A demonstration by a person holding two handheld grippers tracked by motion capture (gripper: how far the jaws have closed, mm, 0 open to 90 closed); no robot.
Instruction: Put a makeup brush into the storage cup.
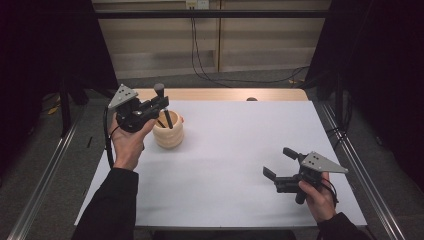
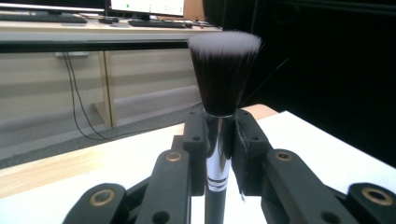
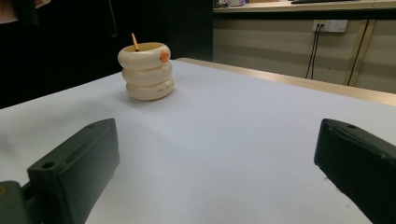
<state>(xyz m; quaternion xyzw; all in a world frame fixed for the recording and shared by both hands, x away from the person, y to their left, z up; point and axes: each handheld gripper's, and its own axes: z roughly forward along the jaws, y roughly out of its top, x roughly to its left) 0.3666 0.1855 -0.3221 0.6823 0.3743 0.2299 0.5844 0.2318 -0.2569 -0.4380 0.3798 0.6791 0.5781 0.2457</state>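
White sheeting covers the table [image 1: 225, 165], with a strip of bare wood along its far edge at twelve o'clock. Beyond it I see a pale wall [image 1: 165, 45] with black cables [image 1: 200, 60] hanging from a socket, grey floor, and metal rails [image 1: 45, 180] flanking the table. In the left gripper view, a shelf with keyboards [image 2: 154, 22] and monitors runs across the back. My left gripper [image 1: 159, 106], raised at ten o'clock, is clamped on a makeup brush [image 2: 223, 79], bristles up, its handle pinched between the jaws above a cream ringed holder [image 1: 168, 132] standing on the sheet. A thin orange-tipped stick [image 3: 135, 42] pokes out of that holder. My right gripper [image 1: 280, 162], low at four o'clock, has its jaws spread wide and empty, pointing toward the holder, well apart from it.
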